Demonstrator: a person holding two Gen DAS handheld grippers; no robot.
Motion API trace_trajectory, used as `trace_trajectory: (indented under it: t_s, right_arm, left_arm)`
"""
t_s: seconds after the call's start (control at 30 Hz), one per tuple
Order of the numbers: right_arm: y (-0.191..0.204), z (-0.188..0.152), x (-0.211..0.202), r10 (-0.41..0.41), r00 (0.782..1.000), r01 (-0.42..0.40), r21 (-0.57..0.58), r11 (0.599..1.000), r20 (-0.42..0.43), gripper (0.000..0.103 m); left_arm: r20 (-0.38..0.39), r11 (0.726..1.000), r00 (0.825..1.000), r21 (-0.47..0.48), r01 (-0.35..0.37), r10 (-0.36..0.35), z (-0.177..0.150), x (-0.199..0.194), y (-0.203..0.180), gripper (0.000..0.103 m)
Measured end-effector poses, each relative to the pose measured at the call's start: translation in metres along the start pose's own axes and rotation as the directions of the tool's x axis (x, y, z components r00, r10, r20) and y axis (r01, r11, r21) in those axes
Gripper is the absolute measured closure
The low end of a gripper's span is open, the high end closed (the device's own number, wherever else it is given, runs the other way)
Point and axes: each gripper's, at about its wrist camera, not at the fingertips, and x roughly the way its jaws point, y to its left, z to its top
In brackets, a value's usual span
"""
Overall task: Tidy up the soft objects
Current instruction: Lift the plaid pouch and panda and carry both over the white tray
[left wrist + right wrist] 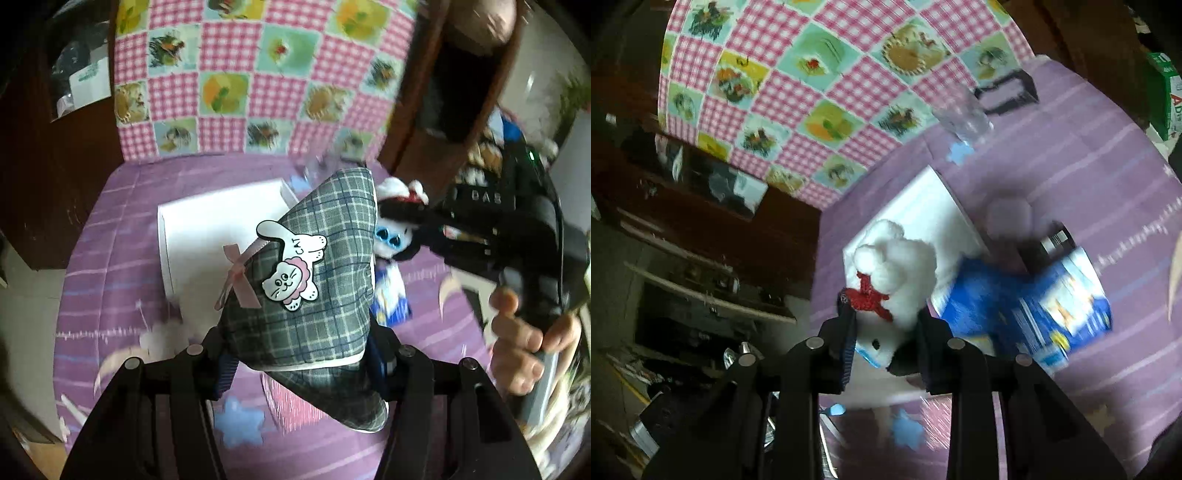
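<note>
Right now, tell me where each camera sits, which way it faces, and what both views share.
Left wrist: on the left gripper, looking down along its fingers at the plaid cat pouch it grips above the purple bed cover; the person's right hand shows at the right.
Right wrist: on the right gripper, angled down at the white plush toy it grips; no hand is clearly visible.
Shared: white box, blue packet, plush toy, pink checked cloth.
</note>
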Motion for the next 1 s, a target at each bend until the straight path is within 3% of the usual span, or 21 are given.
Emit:
trace_trajectory:
  t_s: [0.2, 0.33, 0.47, 0.57, 0.7, 0.8, 0.87, 0.93, 1.0]
  right_arm:
    - [0.050, 0.049, 0.027, 0.056, 0.998, -0.054, -0.077, 0.996, 0.035, 0.073]
    - [0.041, 0.057, 0.063, 0.097, 0.995, -0.093, -0.081, 0.992, 0.038, 0.072]
    - [0.022, 0.053, 0.117, -0.036, 0.999, 0.034, -0.140, 0.990, -0.015, 0.072]
    - [0.007, 0.058, 0.140, -0.017, 0.998, 0.010, -0.108, 0.994, -0.066, 0.072]
    - [-0.016, 0.060, 0.171, -0.081, 0.989, 0.065, -0.127, 0.990, -0.124, 0.072]
    - [-0.039, 0.061, 0.199, -0.162, 0.972, 0.140, -0.135, 0.981, -0.169, 0.072]
    - [-0.055, 0.059, 0.217, -0.249, 0.945, 0.226, -0.127, 0.966, -0.214, 0.076]
    - [-0.048, 0.059, 0.213, -0.345, 0.923, 0.314, -0.183, 0.931, -0.172, 0.073]
    - [-0.046, 0.057, 0.212, -0.379, 0.906, 0.344, -0.198, 0.918, -0.187, 0.072]
  left_arm:
    - [0.115, 0.986, 0.993, -0.167, -0.015, 0.035, 0.057, 0.010, 0.052, 0.046]
    - [0.138, 0.967, 0.990, -0.256, -0.007, 0.044, 0.068, 0.033, 0.099, 0.046]
    - [0.068, 0.944, 0.989, -0.313, -0.103, 0.130, 0.065, 0.078, 0.138, 0.046]
    - [0.003, 0.928, 0.993, -0.354, -0.113, 0.122, 0.065, 0.111, 0.159, 0.046]
    - [-0.101, 0.925, 0.990, -0.359, -0.125, 0.094, 0.055, 0.156, 0.178, 0.046]
    - [-0.173, 0.911, 0.981, -0.383, -0.154, 0.093, 0.046, 0.185, 0.193, 0.046]
    - [-0.208, 0.906, 0.973, -0.386, -0.175, 0.100, 0.042, 0.200, 0.200, 0.046]
    - [-0.220, 0.904, 0.970, -0.388, -0.181, 0.100, 0.039, 0.206, 0.202, 0.046]
    - [-0.219, 0.908, 0.971, -0.379, -0.178, 0.099, 0.039, 0.206, 0.200, 0.046]
